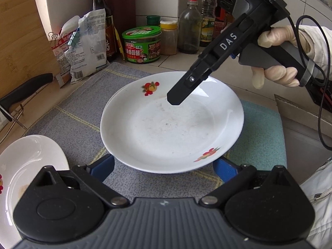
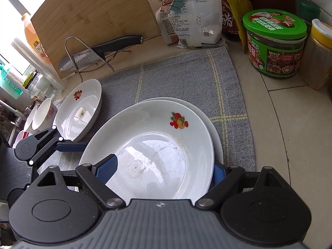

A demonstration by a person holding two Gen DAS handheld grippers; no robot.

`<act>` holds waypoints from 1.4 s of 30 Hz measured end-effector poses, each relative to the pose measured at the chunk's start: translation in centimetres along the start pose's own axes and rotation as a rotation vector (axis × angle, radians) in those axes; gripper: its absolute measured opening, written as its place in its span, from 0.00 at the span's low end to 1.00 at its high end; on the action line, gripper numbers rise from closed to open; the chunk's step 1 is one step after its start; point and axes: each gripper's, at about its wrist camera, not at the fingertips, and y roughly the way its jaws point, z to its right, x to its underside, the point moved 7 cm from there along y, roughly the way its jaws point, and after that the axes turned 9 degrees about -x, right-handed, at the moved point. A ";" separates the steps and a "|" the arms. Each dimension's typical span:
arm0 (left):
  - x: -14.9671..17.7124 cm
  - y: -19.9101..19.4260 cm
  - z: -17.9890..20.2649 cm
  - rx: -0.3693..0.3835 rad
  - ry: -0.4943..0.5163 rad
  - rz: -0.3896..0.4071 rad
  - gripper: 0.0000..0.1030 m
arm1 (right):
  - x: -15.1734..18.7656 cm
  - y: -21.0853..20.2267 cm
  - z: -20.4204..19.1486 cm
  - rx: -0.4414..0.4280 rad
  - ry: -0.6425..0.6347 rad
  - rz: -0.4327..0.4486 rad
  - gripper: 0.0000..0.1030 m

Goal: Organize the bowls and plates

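The white shallow plate with fruit decals (image 2: pixel 149 145) sits stacked on another on the grey cloth (image 2: pixel 182 78). The right gripper (image 2: pixel 166 171) straddles its rim, half open (not pinching); the left gripper (image 1: pixel 164 167) spreads wide below. Next, I'd guess: fetch the second fruit-print plate (image 2: pixel 79 109).

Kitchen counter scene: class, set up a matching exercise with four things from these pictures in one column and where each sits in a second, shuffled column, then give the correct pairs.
Things:
1. top fruit-print plate
2. knife
3. green-lidded jar
4. bamboo cutting board

Places:
A. standing upright behind the knife
B. on bare counter to the right of the grey cloth
C. stacked on another plate on the grey cloth
D. lying across a wire stand

Pairs: 1-C, 2-D, 3-B, 4-A
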 end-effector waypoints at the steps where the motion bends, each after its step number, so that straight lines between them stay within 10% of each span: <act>1: 0.0 0.1 0.0 0.000 0.006 0.000 0.98 | 0.0 -0.2 -0.1 -0.001 0.001 0.003 0.92; 32: -0.3 -0.9 1.6 0.003 0.034 0.057 0.98 | 2.9 -4.1 -1.2 0.040 0.028 0.093 1.00; 42: -0.1 -2.2 1.4 -0.116 -0.001 0.027 0.99 | 3.6 -3.1 -1.8 0.173 -0.086 0.099 1.00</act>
